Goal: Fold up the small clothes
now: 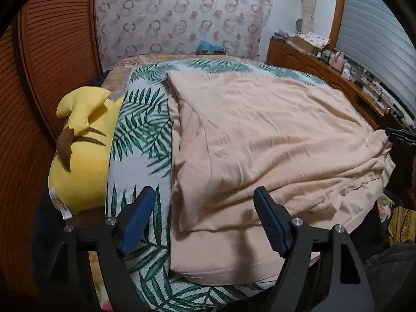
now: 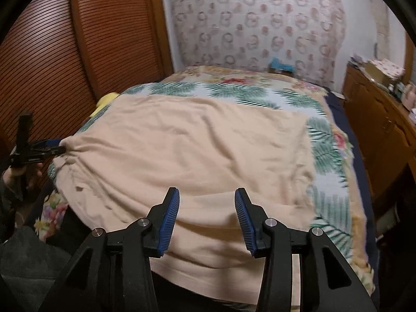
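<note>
Left gripper [image 1: 205, 195] spread above the near hem of the peach garment [image 1: 260, 130]; right gripper [image 2: 206, 191] likewise spread, pinching nothing. Garment lay on leaf-print blanket [image 1: 140, 135], probably smoothed for folding.

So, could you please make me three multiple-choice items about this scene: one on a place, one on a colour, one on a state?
1. In the left wrist view, where is the yellow plush toy?
A. Left of the garment
B. On top of the garment
C. On the dresser

2. What colour is the garment?
A. Dark blue
B. Peach
C. Green

3. How is the left gripper?
A. Shut on the garment
B. Shut on the toy
C. Open

Answers: 1 A, it lies at the left edge of the leaf-print blanket; 2 B, the cloth is plain peach; 3 C, its fingers stand wide apart, gripping nothing.
</note>
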Tool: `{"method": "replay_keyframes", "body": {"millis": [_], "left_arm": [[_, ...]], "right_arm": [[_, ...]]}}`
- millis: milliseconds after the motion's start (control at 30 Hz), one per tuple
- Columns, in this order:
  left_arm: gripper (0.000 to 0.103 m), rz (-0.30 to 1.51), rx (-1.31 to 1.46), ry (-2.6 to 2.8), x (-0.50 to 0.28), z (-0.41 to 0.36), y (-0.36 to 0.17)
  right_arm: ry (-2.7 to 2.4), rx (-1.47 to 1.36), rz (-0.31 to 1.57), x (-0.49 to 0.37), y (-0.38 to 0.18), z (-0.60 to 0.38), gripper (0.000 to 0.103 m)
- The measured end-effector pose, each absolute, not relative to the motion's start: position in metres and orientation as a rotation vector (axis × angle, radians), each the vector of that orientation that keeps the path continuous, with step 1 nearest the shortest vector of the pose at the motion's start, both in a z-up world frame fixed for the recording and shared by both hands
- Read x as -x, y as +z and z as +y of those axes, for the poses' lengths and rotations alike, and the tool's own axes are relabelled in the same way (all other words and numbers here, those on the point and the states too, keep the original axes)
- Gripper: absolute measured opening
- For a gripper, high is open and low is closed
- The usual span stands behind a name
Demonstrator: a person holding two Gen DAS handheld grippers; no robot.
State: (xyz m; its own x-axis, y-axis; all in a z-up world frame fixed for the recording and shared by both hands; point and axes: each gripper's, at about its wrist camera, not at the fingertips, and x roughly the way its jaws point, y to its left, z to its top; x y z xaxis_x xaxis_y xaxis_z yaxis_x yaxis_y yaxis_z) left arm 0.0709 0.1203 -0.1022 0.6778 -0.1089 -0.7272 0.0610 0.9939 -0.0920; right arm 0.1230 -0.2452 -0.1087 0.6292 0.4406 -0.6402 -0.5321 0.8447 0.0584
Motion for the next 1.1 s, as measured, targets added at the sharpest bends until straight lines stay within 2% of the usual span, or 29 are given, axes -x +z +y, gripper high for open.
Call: {"method": "replay_keyframes", "body": {"millis": [467,600,667,767,1033,1100], "left_arm": [[0.079,0.841,0.139,-0.081,-0.068,0.122,-0.117],[0.078,0.831,0.173,-0.074,-0.070,0.126,-0.115],[0.068,0.819,0.189,-0.079,-0.070,0.128,-0.114],[0.061,0.808,0.207,-0.059,-0.071,0.133,-0.113],[0.059,0.819,0.205,-0.030,-0.072,0.139,-0.117],[0.053,0.819,0.197,-0.033,-0.072,0.138,-0.117]], "right_arm": [[0.568,0.226,0.698,-0.128,-0.133,-0.201,0.046],[0.524,0.244,0.700,-0.128,-0.139,-0.197,0.058],[0.519,0.255,0.698,-0.127,-0.142,-0.196,0.060],[0.508,0.251,0.704,-0.123,-0.143,-0.195,0.061],[0.465,0.227,0.708,-0.114,-0.141,-0.197,0.061],[0.457,0.222,0.710,-0.114,-0.142,-0.199,0.061]]}}
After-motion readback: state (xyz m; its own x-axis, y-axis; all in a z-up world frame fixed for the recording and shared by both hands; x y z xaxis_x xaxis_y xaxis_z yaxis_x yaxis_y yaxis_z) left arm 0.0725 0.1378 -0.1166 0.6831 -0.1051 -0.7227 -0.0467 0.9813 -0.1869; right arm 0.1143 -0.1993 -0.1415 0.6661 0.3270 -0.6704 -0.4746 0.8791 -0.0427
